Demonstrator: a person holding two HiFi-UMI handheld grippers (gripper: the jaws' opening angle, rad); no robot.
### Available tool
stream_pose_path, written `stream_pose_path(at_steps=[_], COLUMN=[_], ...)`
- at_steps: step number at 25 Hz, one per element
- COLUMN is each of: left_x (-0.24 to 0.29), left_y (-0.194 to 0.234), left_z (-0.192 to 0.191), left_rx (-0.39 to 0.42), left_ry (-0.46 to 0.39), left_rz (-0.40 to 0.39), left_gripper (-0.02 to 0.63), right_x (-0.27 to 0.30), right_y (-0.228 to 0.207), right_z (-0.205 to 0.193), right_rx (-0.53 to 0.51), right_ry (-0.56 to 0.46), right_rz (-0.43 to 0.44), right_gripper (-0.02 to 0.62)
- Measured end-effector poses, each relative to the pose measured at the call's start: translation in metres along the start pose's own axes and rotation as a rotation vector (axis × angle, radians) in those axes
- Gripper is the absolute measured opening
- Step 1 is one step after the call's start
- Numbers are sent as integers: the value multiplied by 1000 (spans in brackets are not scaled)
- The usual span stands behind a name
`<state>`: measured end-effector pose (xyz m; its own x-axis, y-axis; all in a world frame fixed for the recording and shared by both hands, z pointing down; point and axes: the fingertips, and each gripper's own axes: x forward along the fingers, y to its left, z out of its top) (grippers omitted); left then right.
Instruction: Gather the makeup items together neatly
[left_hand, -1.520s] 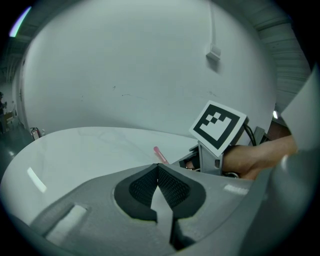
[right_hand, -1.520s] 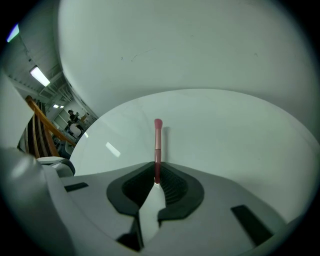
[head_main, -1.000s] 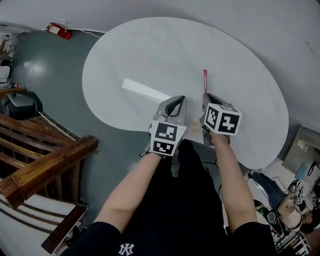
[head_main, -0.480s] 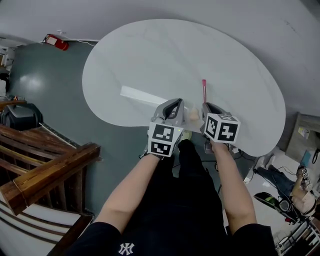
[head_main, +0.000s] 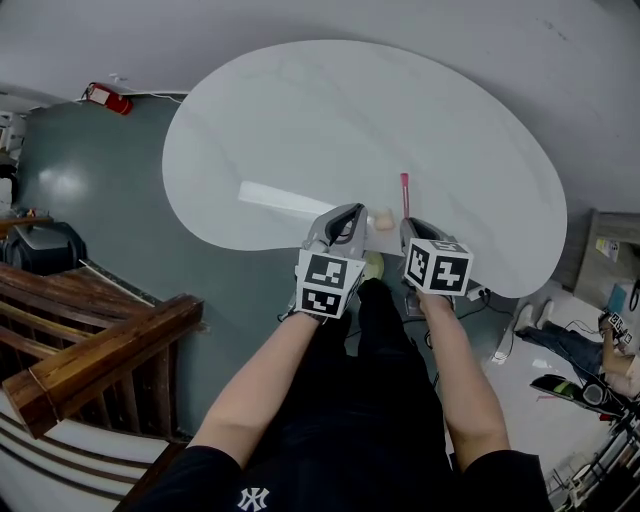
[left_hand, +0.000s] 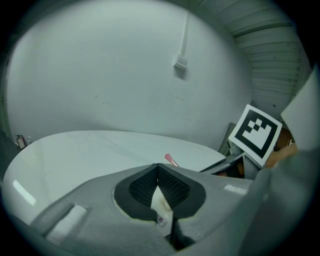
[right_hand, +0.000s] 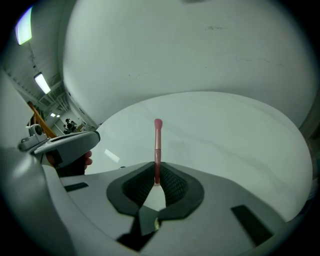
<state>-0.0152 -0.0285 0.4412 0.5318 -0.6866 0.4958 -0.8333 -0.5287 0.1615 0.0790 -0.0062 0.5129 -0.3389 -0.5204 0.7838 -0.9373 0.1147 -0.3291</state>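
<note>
1. Left gripper: the jaws are pressed together with the tips meeting. A pale sliver with a tiny tag shows behind the pads, too small to name or read.
2. Right gripper: the jaws are clamped on the near end of the pink makeup brush, which pokes straight out over the white table.
3. A small beige item shows between the two grippers. Whether it is held or lying on the table, I can't tell.
4. Both bare forearms reach forward side by side, with the grippers tipped downward at the table's near edge.
5. For writing, there's a white NY logo on the person's black top. The marker cubes carry only black-and-white squares.
</note>
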Motion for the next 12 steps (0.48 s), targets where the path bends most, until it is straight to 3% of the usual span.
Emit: stream_pose_path(at_steps=[12], left_x=[1], left_y=[-14], left_z=[-21], left_rx=[-8], left_ry=[35], left_rz=[-10], left_gripper=[9], right_x=[10], right_y=[-14], right_z=[-38], right_rx=[16], right_ry=[45], right_rz=[-7], right_gripper=[43])
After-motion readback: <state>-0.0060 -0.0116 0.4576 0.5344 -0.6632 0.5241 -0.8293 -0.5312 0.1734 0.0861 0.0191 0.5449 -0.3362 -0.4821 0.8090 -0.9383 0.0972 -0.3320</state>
